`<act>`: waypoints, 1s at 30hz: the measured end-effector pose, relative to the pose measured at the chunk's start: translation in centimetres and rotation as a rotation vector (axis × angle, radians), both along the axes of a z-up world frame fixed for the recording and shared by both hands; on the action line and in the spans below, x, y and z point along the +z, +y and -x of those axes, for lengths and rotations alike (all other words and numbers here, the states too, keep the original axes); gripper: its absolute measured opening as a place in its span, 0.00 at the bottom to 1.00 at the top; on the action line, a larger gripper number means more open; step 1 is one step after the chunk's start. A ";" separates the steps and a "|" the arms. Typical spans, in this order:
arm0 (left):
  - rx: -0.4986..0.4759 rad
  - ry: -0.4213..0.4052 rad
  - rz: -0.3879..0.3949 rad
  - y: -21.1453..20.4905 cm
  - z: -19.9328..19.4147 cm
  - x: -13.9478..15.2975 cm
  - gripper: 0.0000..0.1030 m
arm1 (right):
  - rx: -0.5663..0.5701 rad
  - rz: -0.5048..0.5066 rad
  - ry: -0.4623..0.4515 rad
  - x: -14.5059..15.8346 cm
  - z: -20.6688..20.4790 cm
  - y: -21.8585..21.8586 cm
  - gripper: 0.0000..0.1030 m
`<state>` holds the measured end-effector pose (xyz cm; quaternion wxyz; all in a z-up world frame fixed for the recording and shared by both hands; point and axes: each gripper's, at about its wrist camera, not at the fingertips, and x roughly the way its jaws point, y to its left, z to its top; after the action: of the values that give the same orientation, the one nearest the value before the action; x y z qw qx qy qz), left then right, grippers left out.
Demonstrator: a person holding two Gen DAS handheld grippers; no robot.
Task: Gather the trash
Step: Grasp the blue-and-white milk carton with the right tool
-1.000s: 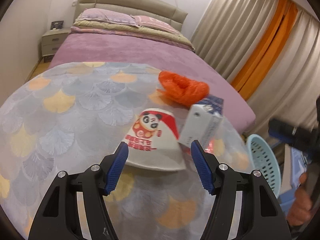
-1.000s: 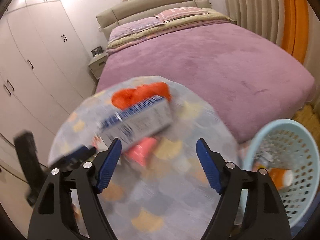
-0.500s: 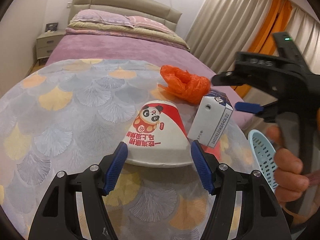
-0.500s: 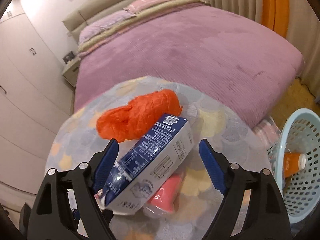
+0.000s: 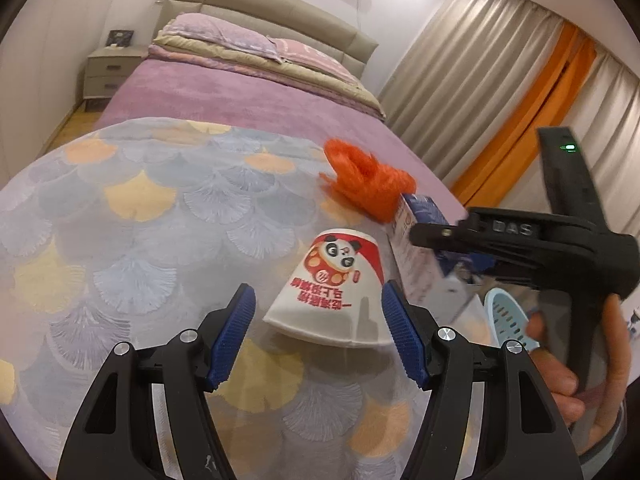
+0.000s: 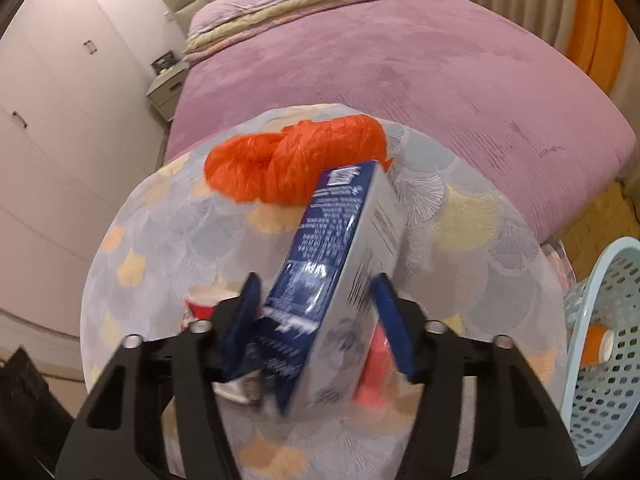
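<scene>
Trash item in hand: a blue-and-white carton (image 6: 340, 256) lies tilted on the round patterned table (image 6: 480, 248), its far end against the orange plastic bag (image 6: 296, 160), its near end between the blue pads of the right gripper (image 6: 316, 320).
Right gripper: its jaws are closing on the carton; the pads sit at its two long sides, and blur hides whether they press yet, so a firm grasp cannot be claimed.
Why that hold: taking the carton across its narrow width suits the jaw span, and the steep downward reach probably lets it lift clear of the bag.
Beneath the carton: something pink (image 6: 372, 376) shows under its lower edge; what it is cannot be told.
Paper cup: a panda-printed cup (image 5: 332, 284) stands upside down just beside the carton, rim on the table.
Left gripper: the left gripper (image 5: 316, 328) is released, jaws apart, pads flanking the cup's rim but not touching it; it looks staged for the next pick.
Basket: a pale blue perforated basket (image 6: 600, 360) stands off the table's edge to the right, with an orange-and-white item already inside, so it likely serves as the bin.
Person: a hand (image 5: 576, 380) grips the right gripper's handle.
Judgement: collecting is partly done; carton, cup, bag and pink item remain.
</scene>
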<state>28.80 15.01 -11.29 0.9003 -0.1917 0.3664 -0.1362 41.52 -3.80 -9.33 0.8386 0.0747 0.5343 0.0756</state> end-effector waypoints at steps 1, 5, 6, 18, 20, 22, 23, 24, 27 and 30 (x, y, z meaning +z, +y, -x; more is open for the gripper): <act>-0.004 0.005 -0.001 -0.2 -0.2 0.0 0.62 | 0.003 0.002 -0.006 0.1 0.2 0.0 0.43; -0.018 0.039 -0.006 -0.6 -0.9 0.0 0.68 | 0.029 0.000 -0.028 0.5 1.8 -0.4 0.36; -0.021 0.048 -0.017 -0.8 -1.1 -0.1 0.69 | 0.032 -0.007 -0.030 0.5 2.2 -0.6 0.36; -0.058 0.156 -0.084 -3.6 -3.2 -1.3 0.72 | 0.065 -0.158 -0.108 3.0 6.9 -4.9 0.33; -0.050 0.148 -0.107 -4.1 -3.1 -1.4 0.66 | 0.066 -0.171 -0.109 3.2 7.5 -5.8 0.33; -0.064 0.148 -0.105 -4.5 -3.0 -1.4 0.58 | 0.065 -0.182 -0.101 3.1 8.2 -6.9 0.33; -0.068 0.147 -0.095 -4.6 -2.9 -1.4 0.52 | 0.055 -0.164 -0.104 3.0 8.6 -7.4 0.33; -0.071 0.147 -0.087 -4.6 -2.8 -1.4 0.48 | 0.047 -0.136 -0.113 3.0 9.0 -7.7 0.33; -0.077 0.130 -0.075 -4.9 -2.0 -1.1 0.39 | 0.037 -0.072 -0.129 3.0 9.9 -8.0 0.33; -0.085 0.106 -0.065 -5.1 -1.2 -0.6 0.34 | 0.046 -0.094 -0.118 2.7 10.6 -8.7 0.33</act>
<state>30.03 9.89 -11.85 0.8787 -0.1535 0.4258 -0.1520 30.96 -12.46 -6.67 0.8622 0.0973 0.4815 0.1239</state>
